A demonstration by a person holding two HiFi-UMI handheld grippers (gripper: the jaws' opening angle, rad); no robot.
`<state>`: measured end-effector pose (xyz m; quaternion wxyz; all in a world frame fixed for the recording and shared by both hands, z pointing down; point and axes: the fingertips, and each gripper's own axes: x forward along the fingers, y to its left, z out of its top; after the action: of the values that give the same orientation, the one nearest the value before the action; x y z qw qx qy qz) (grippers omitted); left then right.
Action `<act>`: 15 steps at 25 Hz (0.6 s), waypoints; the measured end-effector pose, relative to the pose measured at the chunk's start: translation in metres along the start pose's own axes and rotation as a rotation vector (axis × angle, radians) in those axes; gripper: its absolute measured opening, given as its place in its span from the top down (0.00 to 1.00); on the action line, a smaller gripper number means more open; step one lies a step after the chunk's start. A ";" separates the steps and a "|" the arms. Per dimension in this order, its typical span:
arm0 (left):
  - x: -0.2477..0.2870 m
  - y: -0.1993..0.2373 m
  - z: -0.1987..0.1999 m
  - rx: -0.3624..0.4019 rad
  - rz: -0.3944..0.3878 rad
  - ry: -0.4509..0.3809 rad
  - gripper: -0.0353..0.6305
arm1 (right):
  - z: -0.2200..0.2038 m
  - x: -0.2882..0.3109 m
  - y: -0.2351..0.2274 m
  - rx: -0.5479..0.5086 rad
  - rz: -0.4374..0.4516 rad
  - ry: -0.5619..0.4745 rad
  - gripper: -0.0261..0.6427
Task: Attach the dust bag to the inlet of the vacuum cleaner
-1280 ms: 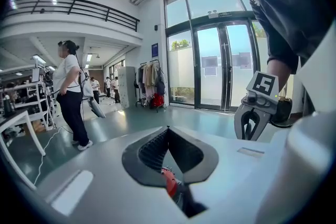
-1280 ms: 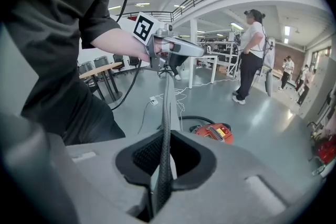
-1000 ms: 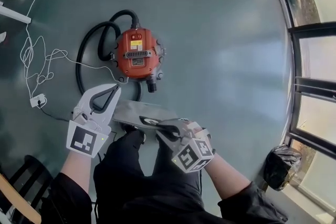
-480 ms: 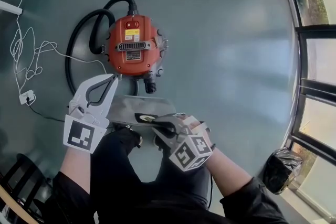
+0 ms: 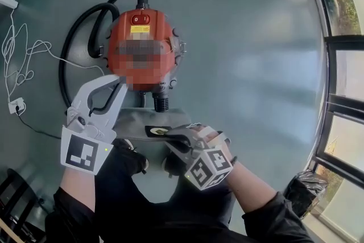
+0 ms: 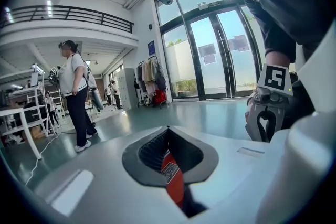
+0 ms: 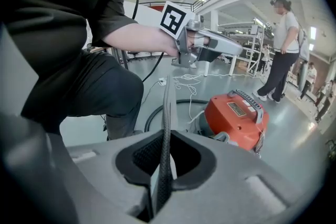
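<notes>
The orange vacuum cleaner [image 5: 142, 57] [image 7: 236, 115] stands on the floor, its short black inlet [image 5: 161, 102] pointing toward me. Just below the inlet lies the flat grey dust bag [image 5: 142, 122] with its dark collar patch [image 5: 156, 131]. My right gripper [image 5: 166, 135] [image 7: 165, 165] is shut on the bag, whose thin dark edge runs up between the jaws. My left gripper [image 5: 121, 84] [image 6: 170, 136] is shut with nothing in it; it hangs over the bag's left end, tips beside the vacuum's body. Orange shows through its jaw gap.
A black hose [image 5: 79, 42] loops round the vacuum's left side. A white cable [image 5: 23, 60] runs to a plug [image 5: 14, 105] at the left. Glass doors [image 5: 341, 65] and a black bin bag [image 5: 298, 190] are at the right. A person [image 6: 73, 92] stands in the background.
Both grippers have sunk with the bag toward the vacuum. The vacuum looks larger, and the bag's top edge now sits right under the inlet.
</notes>
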<state>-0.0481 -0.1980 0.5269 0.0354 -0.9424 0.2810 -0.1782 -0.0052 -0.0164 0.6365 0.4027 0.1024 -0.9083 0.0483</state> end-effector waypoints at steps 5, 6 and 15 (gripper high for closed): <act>0.018 -0.008 -0.026 0.018 -0.020 -0.037 0.92 | -0.019 0.019 -0.005 -0.026 0.013 0.004 0.93; 0.020 -0.008 -0.030 0.028 -0.020 -0.043 0.92 | -0.023 0.022 -0.006 -0.024 0.013 0.001 0.93; 0.041 0.007 -0.046 0.193 -0.038 -0.068 0.92 | -0.043 0.042 -0.012 -0.095 -0.025 -0.005 0.93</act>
<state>-0.0362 -0.2244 0.5820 0.1321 -0.9452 0.2432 -0.1732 0.0010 -0.0274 0.6961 0.4055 0.0948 -0.9092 -0.0002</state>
